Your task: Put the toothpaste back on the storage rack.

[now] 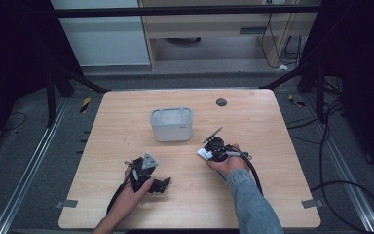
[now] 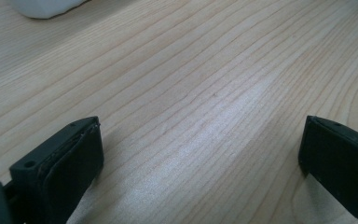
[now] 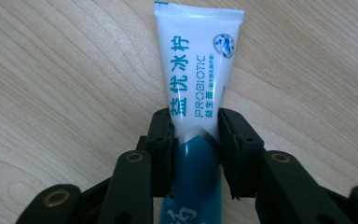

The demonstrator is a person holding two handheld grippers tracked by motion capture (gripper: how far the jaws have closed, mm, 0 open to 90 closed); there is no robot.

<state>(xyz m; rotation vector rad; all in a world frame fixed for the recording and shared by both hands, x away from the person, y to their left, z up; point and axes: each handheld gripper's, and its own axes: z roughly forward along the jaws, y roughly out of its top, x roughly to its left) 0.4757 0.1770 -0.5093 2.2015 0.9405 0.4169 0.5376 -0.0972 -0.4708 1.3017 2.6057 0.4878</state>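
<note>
The right gripper [image 3: 196, 140] has its black, ribbed jaws pressed on a soft plastic tube [image 3: 198, 70], white with teal lettering at its flat crimped end and dark teal toward the bottom of the frame; the tube lies on the pale wood-grain table [image 3: 51, 93]; in the high view it sits right of centre [image 1: 204, 154], below a rounded grey tub [image 1: 171, 125] with smooth matte walls; the left gripper [image 2: 200, 154] holds its blocky rubber-faced jaws wide apart over bare, faintly glossy wood, at lower left of centre [image 1: 163, 184].
</note>
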